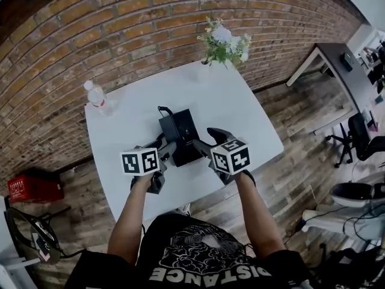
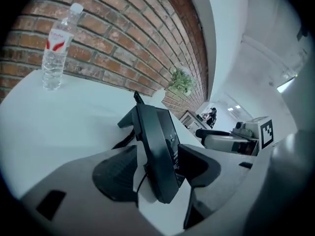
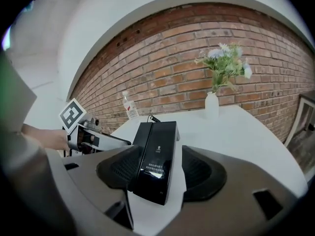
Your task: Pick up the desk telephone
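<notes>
Left tool (image 2: 156,168): jaws wide apart, pads not pressing on anything. The near end of the desk telephone (image 1: 179,136) stands edge-on in the gap. Its case looks close to one pad, but I can't tell if they touch.

Right tool (image 3: 156,173): also spread wide, with the same phone end between its pads. White shows between the phone and one pad, so no clamp here either.

The two tools come in side by side from the near edge, both angled down at the phone. My read: a two-handed approach that brackets the body from both sides. Probably the case is too wide and slick for one pinch. Grasp not yet made.

The phone is black and sits mid-surface, lying flat with its long axis running away from the person. A cable (image 1: 162,109) exits at the far end, so expect some drag on the lift.

The surface (image 1: 240,107) is a white tabletop, bare around the phone. A water bottle (image 1: 96,97) stands at the far left corner and a white vase of flowers (image 1: 225,41) at the far edge. Both are well apart from the phone and clear of the lift path.

Room: brick wall (image 1: 120,29) behind the surface, wood-plank floor (image 1: 301,131). A red crate (image 1: 35,188) sits on the floor to the left. A dark desk (image 1: 340,62) and office chair (image 1: 355,137) are off to the right.
</notes>
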The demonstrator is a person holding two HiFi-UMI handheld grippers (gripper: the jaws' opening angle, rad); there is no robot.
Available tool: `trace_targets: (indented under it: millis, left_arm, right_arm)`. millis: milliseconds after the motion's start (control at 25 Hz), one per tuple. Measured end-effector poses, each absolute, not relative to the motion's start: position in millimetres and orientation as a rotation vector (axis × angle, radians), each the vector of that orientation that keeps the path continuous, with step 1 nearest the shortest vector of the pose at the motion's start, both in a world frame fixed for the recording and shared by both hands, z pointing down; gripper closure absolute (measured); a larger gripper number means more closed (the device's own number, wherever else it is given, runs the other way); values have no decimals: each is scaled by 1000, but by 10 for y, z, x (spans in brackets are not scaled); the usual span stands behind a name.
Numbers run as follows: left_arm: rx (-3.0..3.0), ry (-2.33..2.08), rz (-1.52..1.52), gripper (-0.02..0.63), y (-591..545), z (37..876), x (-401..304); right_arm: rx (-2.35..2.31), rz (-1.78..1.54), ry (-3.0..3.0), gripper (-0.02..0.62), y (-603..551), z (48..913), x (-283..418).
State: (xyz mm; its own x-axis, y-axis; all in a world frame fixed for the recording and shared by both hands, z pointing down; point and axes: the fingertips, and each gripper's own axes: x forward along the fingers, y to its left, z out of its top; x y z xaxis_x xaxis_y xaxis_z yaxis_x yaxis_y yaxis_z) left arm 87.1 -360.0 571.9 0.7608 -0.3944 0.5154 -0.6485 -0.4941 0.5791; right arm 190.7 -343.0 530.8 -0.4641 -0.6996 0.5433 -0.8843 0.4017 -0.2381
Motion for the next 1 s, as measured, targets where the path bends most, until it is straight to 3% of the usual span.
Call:
trace_targets:
  millis: [240,1000]
  left_arm:
    - [2078,-731,370,365,-3703,5850,944]
    - [1984,-781,280,365,-3768,6043,1151]
  right_arm:
    - [1253,903,-2327,335,-3539,5610,1849]
    - [921,1047,-2355,319,-3715,6053,1666]
